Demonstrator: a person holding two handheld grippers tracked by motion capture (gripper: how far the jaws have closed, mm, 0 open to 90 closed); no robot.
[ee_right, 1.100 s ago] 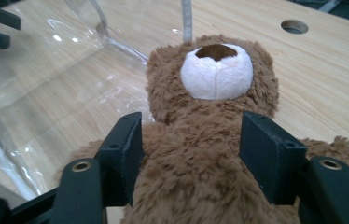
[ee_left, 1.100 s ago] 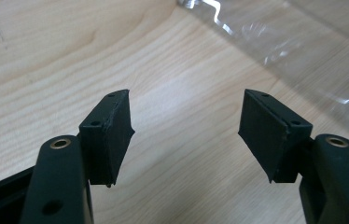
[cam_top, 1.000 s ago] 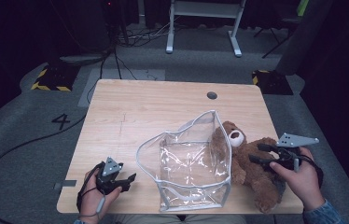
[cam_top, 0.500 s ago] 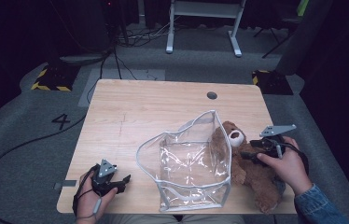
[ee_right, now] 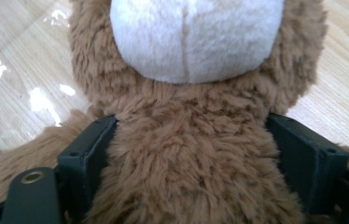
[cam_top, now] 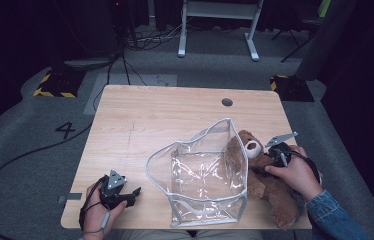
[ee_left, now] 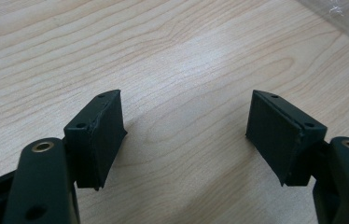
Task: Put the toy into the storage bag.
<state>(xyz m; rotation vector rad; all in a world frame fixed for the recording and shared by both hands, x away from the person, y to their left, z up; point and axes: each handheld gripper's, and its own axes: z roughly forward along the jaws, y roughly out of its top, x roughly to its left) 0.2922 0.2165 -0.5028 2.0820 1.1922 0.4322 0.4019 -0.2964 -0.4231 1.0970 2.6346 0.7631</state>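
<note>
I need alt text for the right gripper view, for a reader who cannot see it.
A brown teddy bear sits between the right gripper's two black jaws, one on each side of its body. Its white muzzle is above, on a wooden table.

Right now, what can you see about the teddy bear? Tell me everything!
The teddy bear is brown and fluffy, with a pale cream muzzle that has a seam down the middle. It lies on its back on the wooden table, near the right front edge, snug against the side of the clear plastic bag. The right hand-held gripper sits around its body just under the head, a jaw on each side against the fur; whether the jaws squeeze cannot be told.
</note>
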